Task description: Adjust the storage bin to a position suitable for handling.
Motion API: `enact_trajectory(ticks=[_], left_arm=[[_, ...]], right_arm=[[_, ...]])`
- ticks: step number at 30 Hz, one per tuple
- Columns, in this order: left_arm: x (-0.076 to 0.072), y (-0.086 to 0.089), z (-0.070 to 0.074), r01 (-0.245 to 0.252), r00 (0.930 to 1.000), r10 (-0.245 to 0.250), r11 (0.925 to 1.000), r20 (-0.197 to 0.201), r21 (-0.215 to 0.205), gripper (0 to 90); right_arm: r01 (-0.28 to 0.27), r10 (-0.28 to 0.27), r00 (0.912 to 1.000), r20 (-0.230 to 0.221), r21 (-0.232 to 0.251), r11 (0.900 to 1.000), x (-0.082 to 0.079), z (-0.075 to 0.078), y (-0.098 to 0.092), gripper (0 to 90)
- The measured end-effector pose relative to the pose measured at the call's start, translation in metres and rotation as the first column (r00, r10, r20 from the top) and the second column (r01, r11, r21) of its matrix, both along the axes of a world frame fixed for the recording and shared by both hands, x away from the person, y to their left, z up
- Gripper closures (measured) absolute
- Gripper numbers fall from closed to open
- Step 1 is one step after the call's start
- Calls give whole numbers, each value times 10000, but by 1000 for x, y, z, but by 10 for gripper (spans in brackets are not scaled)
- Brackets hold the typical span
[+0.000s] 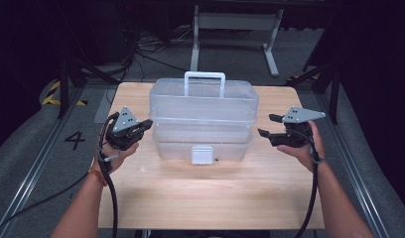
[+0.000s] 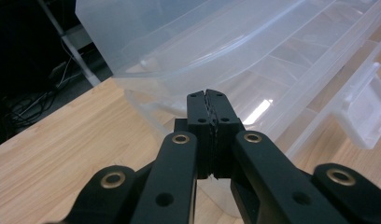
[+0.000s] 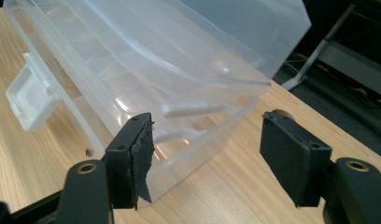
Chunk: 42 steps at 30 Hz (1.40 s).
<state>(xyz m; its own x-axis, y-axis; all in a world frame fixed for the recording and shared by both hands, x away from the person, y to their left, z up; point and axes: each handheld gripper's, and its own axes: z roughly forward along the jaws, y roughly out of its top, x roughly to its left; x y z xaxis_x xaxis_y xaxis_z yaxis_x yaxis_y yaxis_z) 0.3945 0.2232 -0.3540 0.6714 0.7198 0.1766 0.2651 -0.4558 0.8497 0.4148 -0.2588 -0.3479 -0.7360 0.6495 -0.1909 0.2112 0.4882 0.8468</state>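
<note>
A clear, tiered plastic storage box with a white handle and front latch (image 1: 203, 119) stands at the centre of the frame on the light wooden table (image 1: 210, 198), towards its far edge. The left tongs (image 1: 146, 124), at the box's left end, are pressed fully together with nothing between them. The right tongs (image 1: 270, 126), just off the box's right end, gape wide and hold nothing.

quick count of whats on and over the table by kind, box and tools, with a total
clear plastic box: 1
tools: 2, the left tool shut, the right tool open
total: 3
</note>
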Motion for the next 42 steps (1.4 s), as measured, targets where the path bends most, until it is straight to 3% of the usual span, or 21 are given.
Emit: enact_trajectory(ticks=[9, 13, 17, 20, 24, 30, 35, 42], left_arm=[[2, 0, 4, 3, 10000, -3, 10000, -4, 12, 894], [2, 0, 3, 59, 10000, -59, 10000, 32, -3, 893], [0, 1, 2, 57, 10000, -57, 10000, 68, -67, 881], [-3, 5, 1, -44, 10000, 46, 9996, 65, -281, 871], [-6, 10, -2, -167, 9998, 169, 9997, 105, -192, 859], [-12, 19, -7, -419, 9991, 419, 9985, -27, -366, 796], [-20, 26, -14, -493, 9987, 490, 9985, -145, -219, 758], [-38, 42, -32, -574, 9973, 589, 9977, -434, 352, 718]], right_arm=[[-154, 138, 9988, 475, 329, 9993, 5, -2, 18, 399], [-102, 56, 9978, 658, 688, 9976, 7, -1, 20, 421], [-63, 15, 9976, 695, 699, 9975, 10, -3, 23, 433], [6, -68, 9970, 772, 807, 9967, 11, -3, 25, 440], [121, -232, 9949, 979, 1120, 9936, 12, 0, 25, 453], [258, -403, 9921, 1189, 1216, 9922, 14, 4, 26, 463], [448, -615, 9901, 1258, 1312, 9903, 18, 10, 27, 472], [808, -1001, 9878, 1189, 1570, 9843, 26, 17, 30, 470]])
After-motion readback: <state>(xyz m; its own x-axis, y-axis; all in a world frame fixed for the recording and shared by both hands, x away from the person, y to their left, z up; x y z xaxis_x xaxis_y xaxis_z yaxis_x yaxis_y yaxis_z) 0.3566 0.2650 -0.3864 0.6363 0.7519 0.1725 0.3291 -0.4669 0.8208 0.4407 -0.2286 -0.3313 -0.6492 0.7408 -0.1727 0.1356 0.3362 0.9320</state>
